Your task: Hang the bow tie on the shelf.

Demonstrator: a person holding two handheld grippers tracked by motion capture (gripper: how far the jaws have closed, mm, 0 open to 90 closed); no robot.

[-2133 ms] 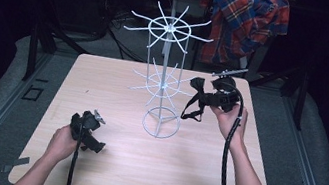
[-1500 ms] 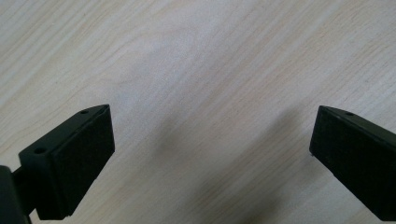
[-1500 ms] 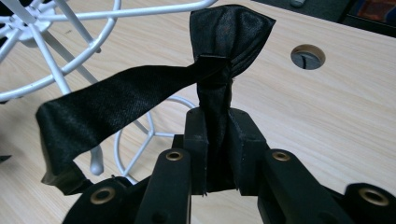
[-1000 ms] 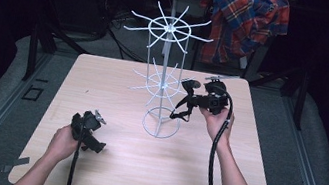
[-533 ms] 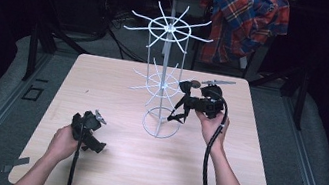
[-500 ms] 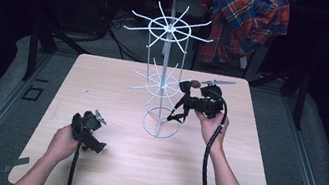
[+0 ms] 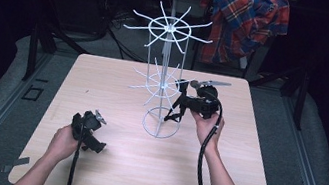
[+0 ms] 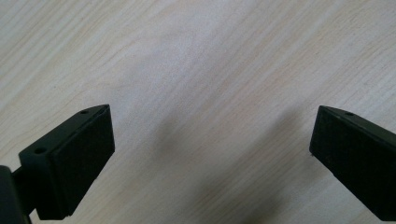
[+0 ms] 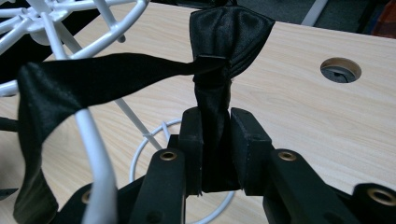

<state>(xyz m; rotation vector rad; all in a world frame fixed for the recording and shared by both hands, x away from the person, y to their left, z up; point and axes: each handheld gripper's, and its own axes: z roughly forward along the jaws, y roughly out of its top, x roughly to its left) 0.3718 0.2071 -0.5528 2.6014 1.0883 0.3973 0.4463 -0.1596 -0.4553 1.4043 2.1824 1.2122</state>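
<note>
Gripping unlabelled black bow tie point(image 9: 219, 60), right claw point(image 9: 215, 149), white wire rack point(image 7: 163, 72)

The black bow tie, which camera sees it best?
The right gripper view: the black bow tie is close up, pinched in the right tongs, its strap draped over the white wire rack. The high view shows it small beside the rack.
</note>
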